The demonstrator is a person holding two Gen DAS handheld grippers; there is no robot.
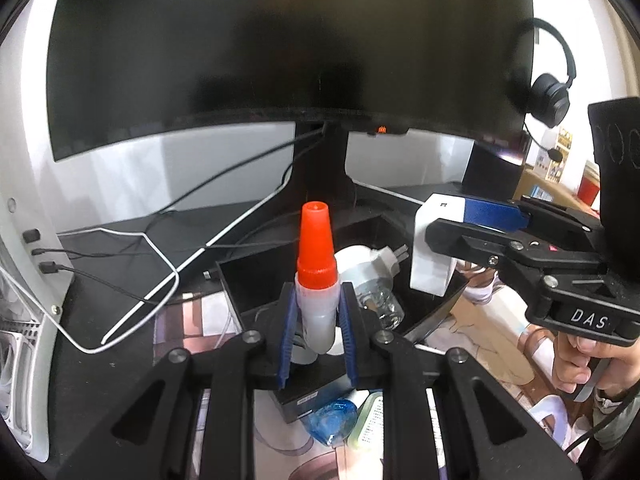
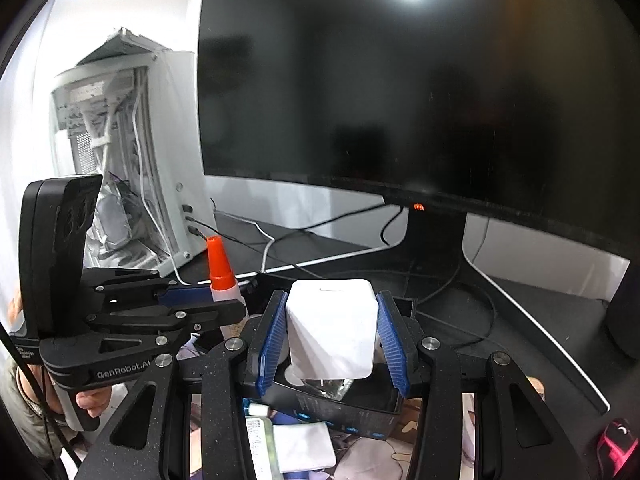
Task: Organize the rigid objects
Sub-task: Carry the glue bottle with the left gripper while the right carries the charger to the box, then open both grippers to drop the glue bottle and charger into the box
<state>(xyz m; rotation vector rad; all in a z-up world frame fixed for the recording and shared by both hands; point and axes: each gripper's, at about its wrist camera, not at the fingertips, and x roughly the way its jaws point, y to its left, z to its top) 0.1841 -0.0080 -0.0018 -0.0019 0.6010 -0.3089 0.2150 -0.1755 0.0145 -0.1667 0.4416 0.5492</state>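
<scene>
My left gripper (image 1: 318, 312) is shut on a small white bottle with an orange cone cap (image 1: 316, 276), held upright above an open black box (image 1: 256, 276). The box holds a white plug adapter (image 1: 374, 258) and a clear glass jar (image 1: 382, 304). In the right wrist view my right gripper (image 2: 332, 336) is shut on a white charger block (image 2: 332, 328), which hangs over the same black box (image 2: 344, 412). From the left wrist view that right gripper (image 1: 448, 236) and the charger block (image 1: 434, 248) sit at the right. The left gripper (image 2: 224, 300) with the bottle (image 2: 222, 272) shows at the left of the right wrist view.
A large dark monitor (image 1: 280, 48) on a stand fills the back, with cables across the black desk (image 1: 132, 248). A white computer case (image 2: 132, 152) stands at the left. Headphones (image 1: 552, 96) hang at the right. A blue-capped item (image 1: 332, 420), a red mouse (image 2: 616, 444) and packets lie near the front.
</scene>
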